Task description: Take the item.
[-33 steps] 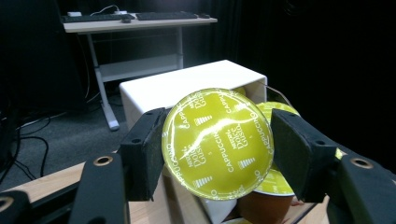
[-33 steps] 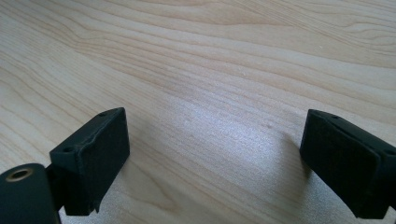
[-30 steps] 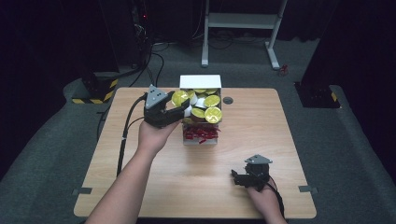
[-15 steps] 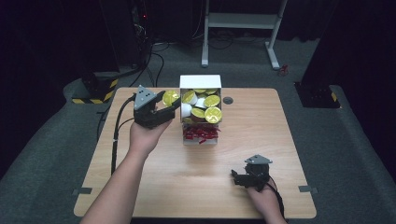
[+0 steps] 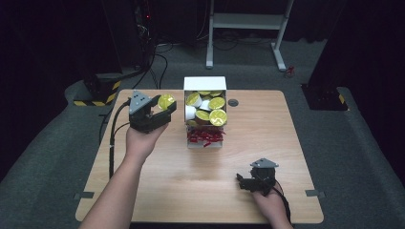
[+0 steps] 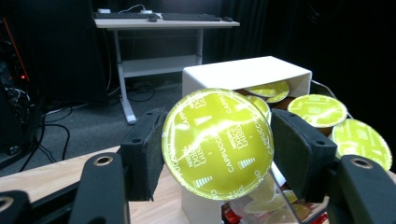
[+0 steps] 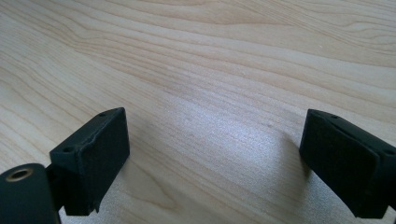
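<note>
While the high view is nothing dramatic, the left tool (image 5: 160,109) hangs over the wooden surface (image 5: 157,181) just left of the white box (image 5: 205,84), clamped on a cappuccino capsule (image 5: 166,101) with a yellow-green foil lid. More capsules (image 5: 217,117) fill the box. The right tool (image 5: 248,182) rests low near the front edge, well apart from everything.

In the left gripper view the capsule (image 6: 217,142) sits squeezed between both pads (image 6: 145,151), lid facing the camera, so I'd say its axis runs back toward the box (image 6: 243,72). The grip is on a rounded, tapering side, so it could pop out or tilt if the squeeze eases.

In the right gripper view the jaws stand wide apart over bare wood (image 7: 210,70), holding nothing.
</note>
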`<move>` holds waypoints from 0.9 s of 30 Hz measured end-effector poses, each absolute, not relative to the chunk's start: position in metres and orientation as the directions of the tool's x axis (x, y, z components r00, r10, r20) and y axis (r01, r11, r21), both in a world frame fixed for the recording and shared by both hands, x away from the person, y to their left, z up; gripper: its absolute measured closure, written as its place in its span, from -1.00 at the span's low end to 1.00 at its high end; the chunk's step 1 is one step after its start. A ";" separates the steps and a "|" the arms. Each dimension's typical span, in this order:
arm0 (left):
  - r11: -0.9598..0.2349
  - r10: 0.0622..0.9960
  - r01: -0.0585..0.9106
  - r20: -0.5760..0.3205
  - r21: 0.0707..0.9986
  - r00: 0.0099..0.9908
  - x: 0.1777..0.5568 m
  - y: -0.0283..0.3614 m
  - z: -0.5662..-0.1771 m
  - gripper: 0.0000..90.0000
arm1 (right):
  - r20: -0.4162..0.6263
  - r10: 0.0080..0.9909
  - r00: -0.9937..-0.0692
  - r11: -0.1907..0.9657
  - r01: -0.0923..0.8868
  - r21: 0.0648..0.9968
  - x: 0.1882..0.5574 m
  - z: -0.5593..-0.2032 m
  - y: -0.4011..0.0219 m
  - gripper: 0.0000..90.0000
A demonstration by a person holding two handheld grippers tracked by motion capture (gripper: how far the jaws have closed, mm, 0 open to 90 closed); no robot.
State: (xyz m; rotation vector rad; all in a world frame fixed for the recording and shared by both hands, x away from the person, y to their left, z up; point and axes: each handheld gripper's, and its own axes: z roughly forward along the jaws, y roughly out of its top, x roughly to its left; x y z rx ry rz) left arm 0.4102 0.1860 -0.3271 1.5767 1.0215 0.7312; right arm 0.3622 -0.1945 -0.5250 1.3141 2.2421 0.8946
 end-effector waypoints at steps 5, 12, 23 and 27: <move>-0.068 0.901 0.244 -0.045 0.967 0.431 0.408 0.193 -0.330 -0.15 | -0.013 0.875 -0.484 0.356 0.626 0.694 0.362 -0.525 -0.194 -0.82; -0.072 0.910 0.249 -0.038 0.966 0.412 0.405 0.204 -0.336 -0.15 | -0.010 0.876 -0.483 0.354 0.628 0.693 0.362 -0.525 -0.194 -0.82; -0.065 0.927 0.294 -0.052 0.954 0.371 0.408 0.223 -0.356 -0.14 | -0.011 0.875 -0.483 0.355 0.627 0.693 0.362 -0.525 -0.194 -0.82; -0.051 0.933 0.306 -0.063 0.951 0.353 0.408 0.230 -0.365 -0.14 | -0.010 0.876 -0.483 0.354 0.628 0.693 0.362 -0.525 -0.194 -0.82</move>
